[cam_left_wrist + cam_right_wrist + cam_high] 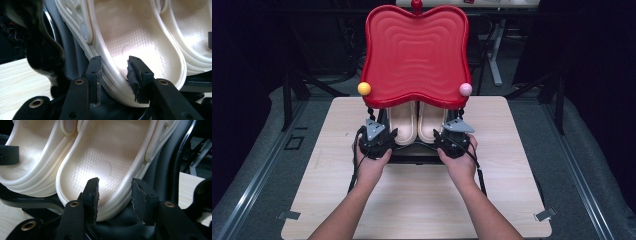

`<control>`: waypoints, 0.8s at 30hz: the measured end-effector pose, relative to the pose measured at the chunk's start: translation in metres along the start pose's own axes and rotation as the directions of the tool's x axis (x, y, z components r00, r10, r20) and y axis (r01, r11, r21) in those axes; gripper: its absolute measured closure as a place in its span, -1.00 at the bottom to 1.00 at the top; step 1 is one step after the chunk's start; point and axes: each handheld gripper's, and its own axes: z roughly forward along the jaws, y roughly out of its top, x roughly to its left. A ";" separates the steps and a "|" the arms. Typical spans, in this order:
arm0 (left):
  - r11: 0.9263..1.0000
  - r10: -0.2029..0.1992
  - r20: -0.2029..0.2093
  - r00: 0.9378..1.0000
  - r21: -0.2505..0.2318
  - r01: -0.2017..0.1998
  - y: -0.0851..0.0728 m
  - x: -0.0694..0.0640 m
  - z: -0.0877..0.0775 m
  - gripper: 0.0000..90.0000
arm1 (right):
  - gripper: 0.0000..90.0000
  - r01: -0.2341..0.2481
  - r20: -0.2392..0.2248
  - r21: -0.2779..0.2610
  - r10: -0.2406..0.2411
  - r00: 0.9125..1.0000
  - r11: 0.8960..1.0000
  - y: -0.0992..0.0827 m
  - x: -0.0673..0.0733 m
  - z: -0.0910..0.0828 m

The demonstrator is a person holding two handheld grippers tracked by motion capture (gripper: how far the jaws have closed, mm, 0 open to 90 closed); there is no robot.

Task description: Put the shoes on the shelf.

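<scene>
A pair of cream clogs lies side by side in a black case base (412, 156) under a raised red lid (416, 52). My left gripper (388, 136) (114, 75) straddles the heel rim of the left clog (402, 124) (125, 42). One of its jaws is on the outer wall and the other on the inside, both pressed to the rim. My right gripper (441, 136) (115, 197) holds the heel rim of the right clog (430, 122) (105, 157) the same way. Each gripper view shows part of the other clog beside its own.
The case stands at the middle of a light wooden table (417, 200). The red lid has a yellow ball (364, 88) and a pink ball (465, 89) at its front corners and overhangs the clogs' toes. Bare tabletop lies in front and at both sides.
</scene>
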 end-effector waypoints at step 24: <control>1.000 -0.016 0.024 1.000 -0.009 0.016 0.003 -0.003 -0.004 0.28 | 0.21 -0.024 0.001 -0.008 0.024 1.000 1.000 0.000 0.001 -0.003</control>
